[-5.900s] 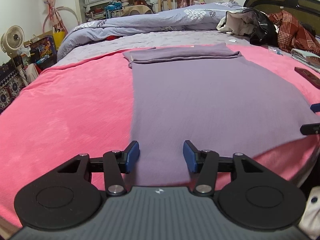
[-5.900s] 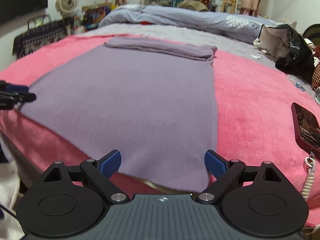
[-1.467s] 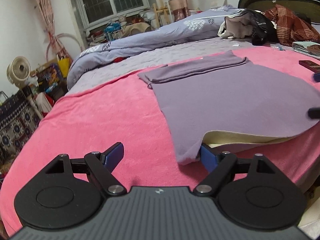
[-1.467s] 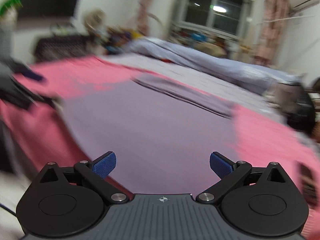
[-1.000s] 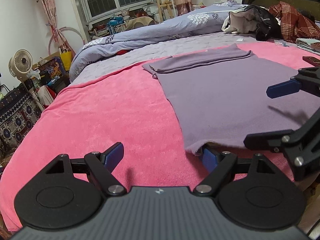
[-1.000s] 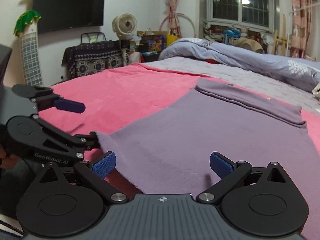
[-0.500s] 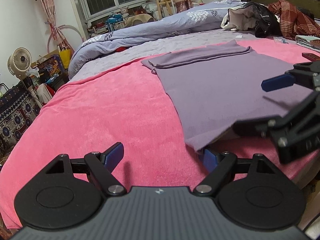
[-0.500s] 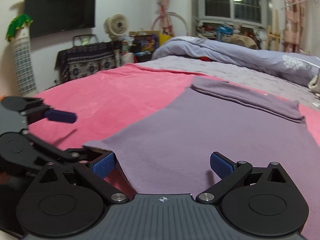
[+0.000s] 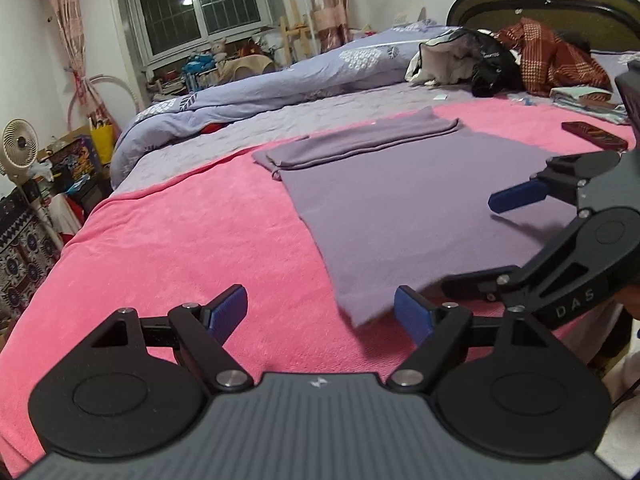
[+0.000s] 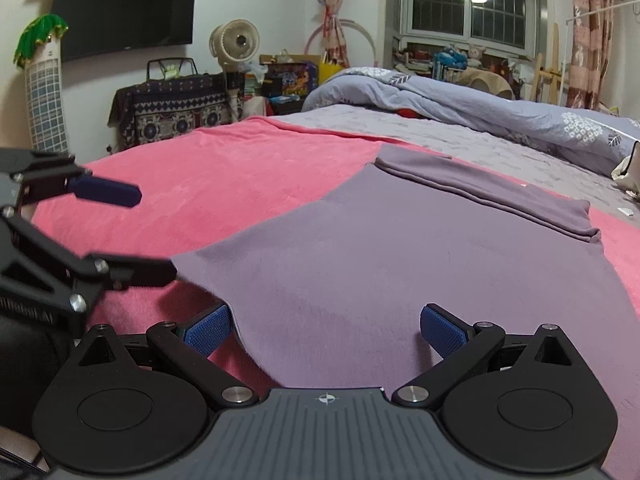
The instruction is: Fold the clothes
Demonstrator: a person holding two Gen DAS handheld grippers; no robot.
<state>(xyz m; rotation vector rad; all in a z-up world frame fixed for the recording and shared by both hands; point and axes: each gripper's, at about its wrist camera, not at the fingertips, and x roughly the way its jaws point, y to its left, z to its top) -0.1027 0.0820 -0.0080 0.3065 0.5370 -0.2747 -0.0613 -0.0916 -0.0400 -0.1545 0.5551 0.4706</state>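
One purple garment (image 9: 420, 216) lies flat on the pink blanket (image 9: 180, 248), long axis running away from both grippers, far end folded into a band. Left gripper (image 9: 320, 312): jaws spread, near corner between them. Right gripper (image 10: 324, 328): spread too, over the hem.

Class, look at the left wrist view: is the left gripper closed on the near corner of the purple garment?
No, the left gripper stands wide open, and the purple garment corner lies between its fingers, unpinched.

The garment (image 9: 416, 216) lies flat on the blanket (image 9: 180, 240) covering the bed, its far end folded over; behind it the duvet (image 9: 280, 80); a phone (image 9: 594, 136) to its right
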